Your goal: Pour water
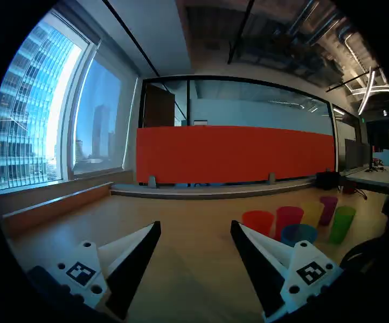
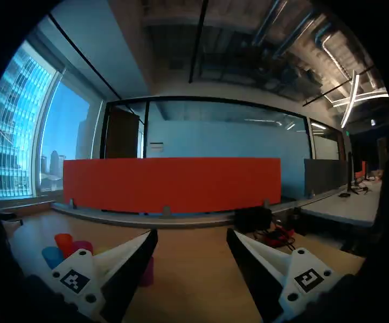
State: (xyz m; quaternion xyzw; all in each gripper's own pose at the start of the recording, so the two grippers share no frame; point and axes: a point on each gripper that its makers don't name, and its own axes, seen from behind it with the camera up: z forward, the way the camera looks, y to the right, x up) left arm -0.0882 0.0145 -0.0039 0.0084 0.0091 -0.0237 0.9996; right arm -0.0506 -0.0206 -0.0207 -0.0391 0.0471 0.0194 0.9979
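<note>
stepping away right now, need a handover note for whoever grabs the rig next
Left tongs: open, holding nothing, over the wooden table.
Right tongs: open, holding nothing.
Cups: coloured cluster upright on the table, ahead-right in the left gripper view, low left in the right gripper view.
Done: no cup gripped yet.
Left: pick one up and pour; can't tell which holds water.

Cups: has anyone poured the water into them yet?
Nothing looks done yet. The coloured cups stand bunched together on the wooden table, and I can't tell whether any of them holds water. In hand: nothing, since the left gripper and the right gripper are both open and empty. Left to do: pick up a cup and pour, so nearly the whole job.
</note>
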